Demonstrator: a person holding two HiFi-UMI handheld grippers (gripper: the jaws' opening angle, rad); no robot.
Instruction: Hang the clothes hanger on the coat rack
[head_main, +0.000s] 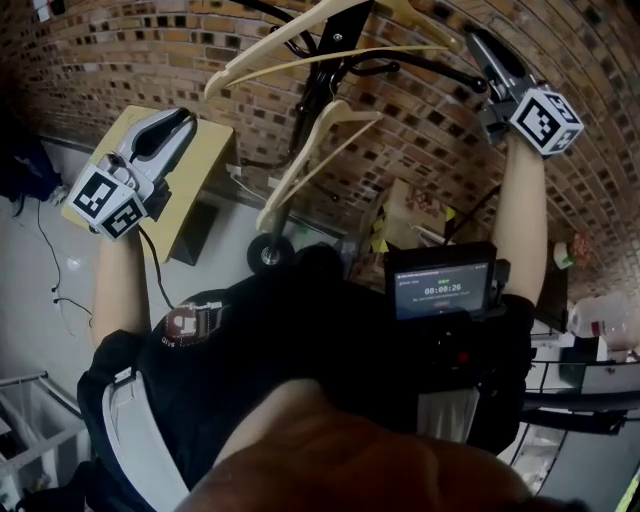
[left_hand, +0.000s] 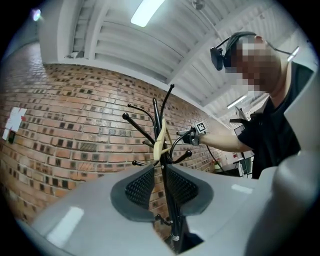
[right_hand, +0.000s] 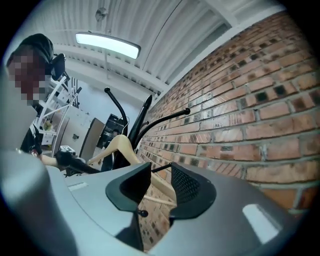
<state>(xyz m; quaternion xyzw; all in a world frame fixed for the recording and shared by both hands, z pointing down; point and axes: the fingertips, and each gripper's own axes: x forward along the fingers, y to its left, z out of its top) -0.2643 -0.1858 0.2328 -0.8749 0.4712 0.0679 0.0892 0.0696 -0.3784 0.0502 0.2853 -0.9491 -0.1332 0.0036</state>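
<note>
Two hangers: both pale wood, both up on the black coat rack (left_hand: 172, 217). The upper hanger (head_main: 275, 45) spreads wide near the top, and the lower hanger (head_main: 300, 165) tilts steeply beneath it.
Coat rack: stands in front of the brick wall (head_main: 150, 50), curved pegs fanning out.
Right hand-held gripper (right_hand: 161, 180): raised near the upper hanger's end, jaws apart, nothing pinched; hanger wood shows beyond the gap.
Left hand-held gripper (left_hand: 160, 175): off on the rack's other side, well clear of both hangers, jaws a narrow slot apart and empty, with the distant pole lined up in the gap.
</note>
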